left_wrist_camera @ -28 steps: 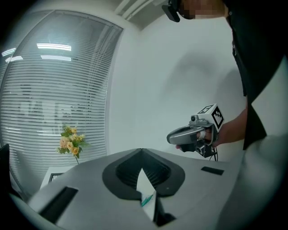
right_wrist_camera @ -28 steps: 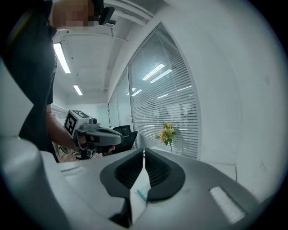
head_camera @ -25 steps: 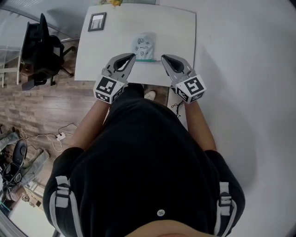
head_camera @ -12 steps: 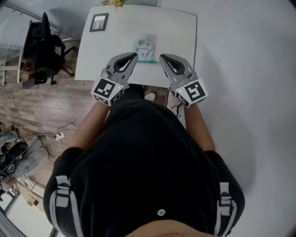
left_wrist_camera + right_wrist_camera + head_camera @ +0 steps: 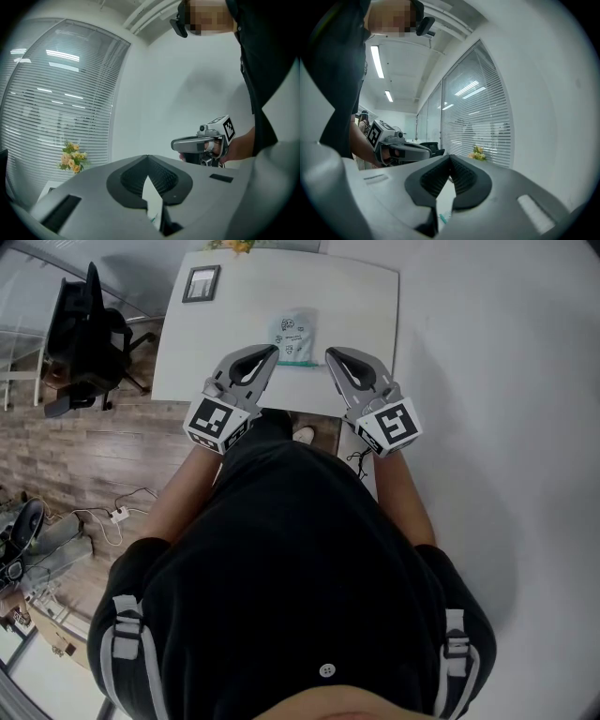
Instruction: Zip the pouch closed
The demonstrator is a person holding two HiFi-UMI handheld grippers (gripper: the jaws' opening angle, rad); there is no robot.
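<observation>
Pouch (image 5: 292, 336) lies flat on the white table (image 5: 361, 315), teal zipper edge (image 5: 298, 363) toward me, just beyond both tool tips. Left gripper (image 5: 271, 353) and right gripper (image 5: 330, 354) are both fully closed on nothing (their own views show the jaws meeting). My worry: going in closed would shove the light pouch away, and pinching fabric instead of the slider would bunch it and jam the zip.

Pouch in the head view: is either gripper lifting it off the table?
No, the pouch lies flat on the white table, while the left gripper and right gripper hover shut beside it, gripping nothing.
</observation>
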